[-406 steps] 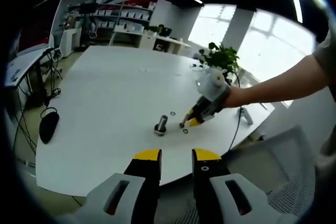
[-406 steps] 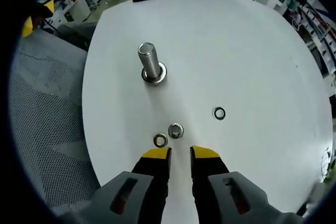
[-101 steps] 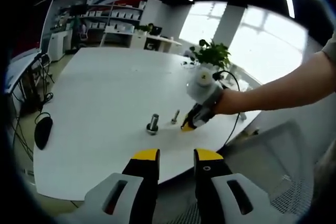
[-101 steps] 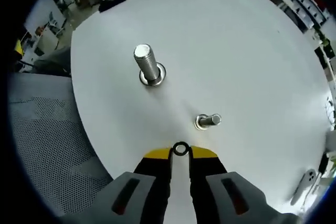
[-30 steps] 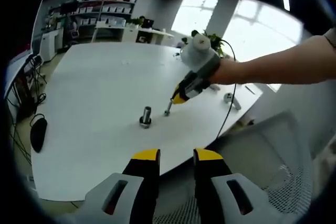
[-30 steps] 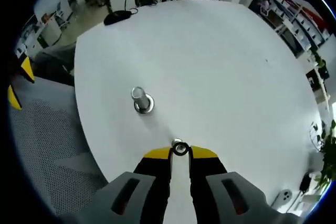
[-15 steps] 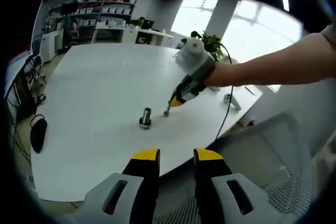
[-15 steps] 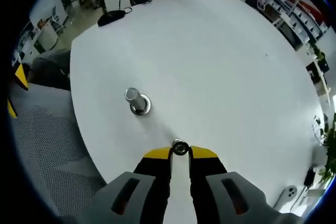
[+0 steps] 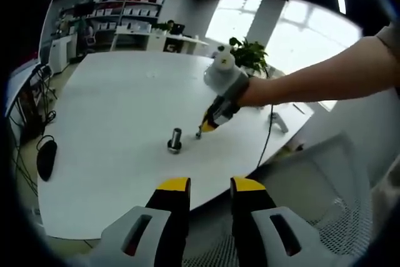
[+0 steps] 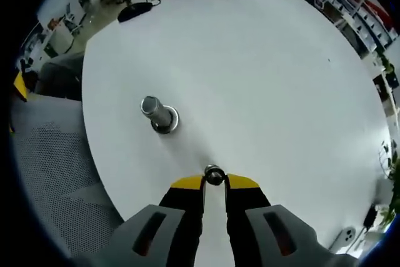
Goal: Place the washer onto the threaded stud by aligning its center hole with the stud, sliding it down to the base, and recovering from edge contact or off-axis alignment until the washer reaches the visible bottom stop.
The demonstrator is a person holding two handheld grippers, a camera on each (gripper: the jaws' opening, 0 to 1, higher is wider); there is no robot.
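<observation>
Closest to my right camera, the right gripper (image 10: 214,182) pinches the washer (image 10: 214,175) between its yellow tips, jaws closed on its rim so the ring stands out in front with its hole facing forward. I judge that grip is chosen to leave the center hole free for threading. Directly behind the washer sits something small and metallic that I cannot separate from it; whether it is a second, smaller stud standing on the table under the ring is hard to say from here. Beyond and to the left, the larger threaded stud (image 10: 156,114) stands upright on its broad base on the white table (image 10: 269,79), well apart from the washer and with nothing on its shaft that I can make out. My left gripper (image 9: 209,192) hangs back off the table's near edge over a mesh chair (image 9: 340,198), jaws parted with a clear gap and holding nothing; I read it as parked out of the way. In the left gripper view the right gripper (image 9: 209,123) is angled down toward the tabletop just beside the larger stud (image 9: 174,140), a person's arm (image 9: 312,79) reaching in from the right. A thin upright piece shows under its tips, too small to identify. Farther off lie a computer mouse (image 9: 45,159), a potted plant (image 9: 249,56), shelving and bright windows.
</observation>
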